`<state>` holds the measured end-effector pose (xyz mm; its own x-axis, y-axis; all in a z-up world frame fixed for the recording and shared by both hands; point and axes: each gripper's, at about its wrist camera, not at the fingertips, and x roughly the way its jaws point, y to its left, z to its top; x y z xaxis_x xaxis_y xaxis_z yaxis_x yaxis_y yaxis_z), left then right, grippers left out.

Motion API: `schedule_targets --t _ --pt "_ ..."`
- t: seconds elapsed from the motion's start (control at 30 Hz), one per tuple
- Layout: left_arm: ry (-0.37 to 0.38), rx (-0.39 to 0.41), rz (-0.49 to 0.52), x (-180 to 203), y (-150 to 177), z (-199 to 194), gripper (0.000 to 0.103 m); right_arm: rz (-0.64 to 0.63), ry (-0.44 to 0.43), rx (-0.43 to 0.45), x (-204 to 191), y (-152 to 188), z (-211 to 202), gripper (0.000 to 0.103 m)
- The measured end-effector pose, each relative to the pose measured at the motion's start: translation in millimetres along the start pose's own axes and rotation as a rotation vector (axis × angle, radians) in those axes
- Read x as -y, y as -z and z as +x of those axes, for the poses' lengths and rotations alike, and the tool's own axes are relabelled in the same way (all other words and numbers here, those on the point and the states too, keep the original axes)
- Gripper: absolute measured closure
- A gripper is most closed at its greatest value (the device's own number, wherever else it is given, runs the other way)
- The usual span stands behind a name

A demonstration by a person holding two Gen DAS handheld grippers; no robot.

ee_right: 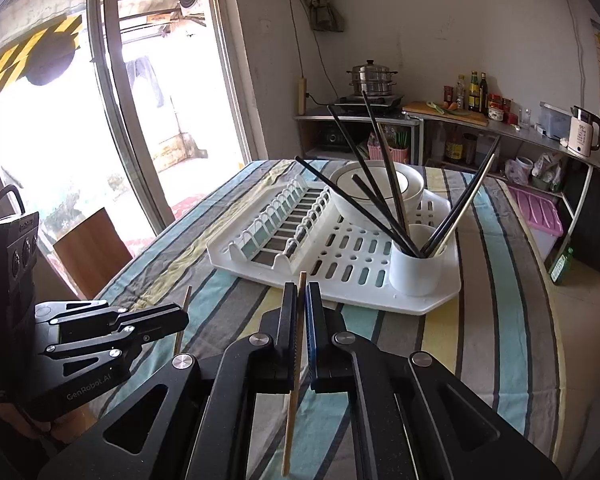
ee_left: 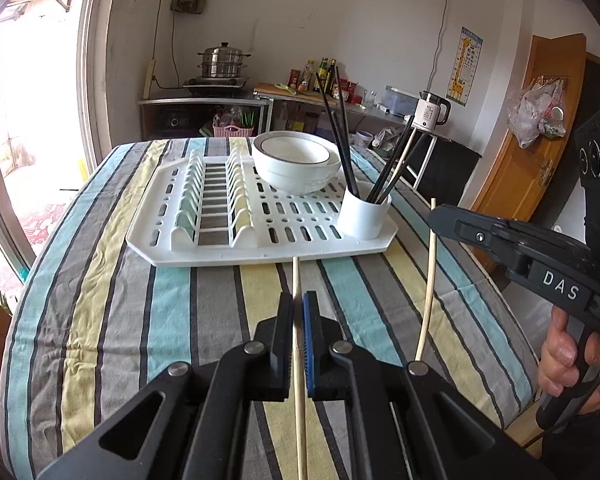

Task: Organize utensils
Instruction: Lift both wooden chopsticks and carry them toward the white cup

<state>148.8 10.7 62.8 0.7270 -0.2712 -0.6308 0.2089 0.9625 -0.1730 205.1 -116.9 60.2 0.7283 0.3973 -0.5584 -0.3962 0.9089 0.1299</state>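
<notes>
My left gripper is shut on a wooden chopstick held upright above the striped tablecloth. My right gripper is shut on a second wooden chopstick, also upright; that gripper and its chopstick show at the right of the left wrist view. The left gripper shows at the left of the right wrist view. A white cup holding several dark chopsticks and one wooden one stands at the near right corner of the white drying rack, ahead of both grippers.
Two nested white bowls sit at the back of the rack. The table is covered with a striped cloth. Behind it is a counter with a steamer pot, bottles and a kettle. A glass door is at the left.
</notes>
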Motion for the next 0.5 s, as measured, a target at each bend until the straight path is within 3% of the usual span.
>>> schedule_targets --t 0.5 --pt "0.034 0.068 0.012 12 -13 -25 0.098 0.016 0.032 0.069 18 1 -33 0.099"
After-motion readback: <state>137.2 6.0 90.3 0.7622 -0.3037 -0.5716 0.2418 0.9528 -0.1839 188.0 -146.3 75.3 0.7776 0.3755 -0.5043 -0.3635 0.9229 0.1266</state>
